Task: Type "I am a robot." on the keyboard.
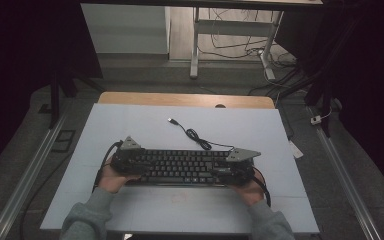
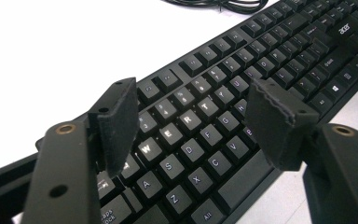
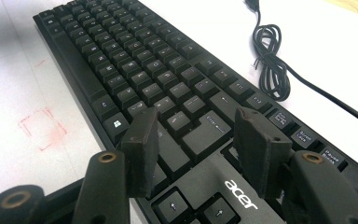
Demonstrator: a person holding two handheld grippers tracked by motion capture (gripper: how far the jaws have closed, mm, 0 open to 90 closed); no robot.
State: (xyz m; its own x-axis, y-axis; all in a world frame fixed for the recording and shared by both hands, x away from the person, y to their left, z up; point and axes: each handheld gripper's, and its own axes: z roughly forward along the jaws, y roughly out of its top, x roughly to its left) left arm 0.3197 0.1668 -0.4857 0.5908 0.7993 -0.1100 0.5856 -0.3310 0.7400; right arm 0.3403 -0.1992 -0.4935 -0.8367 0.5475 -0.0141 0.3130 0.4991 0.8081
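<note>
Grey sleeves come in from the bottom edge of the high view, each hand carrying a gripper to one end of a black keyboard that lies flat across the middle of a pale sheet covering the table. At the keyboard's left end, the left gripper hangs over the letter keys with its jaws spread wide; nothing is between the pads, and they stand clear above the keycaps. At the other end, the right gripper sits above the block near the arrow keys and the printed logo, jaws parted about halfway; whether its pads touch the keys I cannot tell, and nothing is pinched between them.

Behind the keyboard its black cable trails away across the sheet in a loose bundle, ending in a USB plug well apart from both grippers. Just in front of the keyboard, a faint red square is drawn on the sheet. A strip of bare wooden tabletop shows beyond the sheet's far edge. Grey floor surrounds the table, with metal rails at either side, a desk frame and tangled wires beyond, and dark curtains at the sides.
</note>
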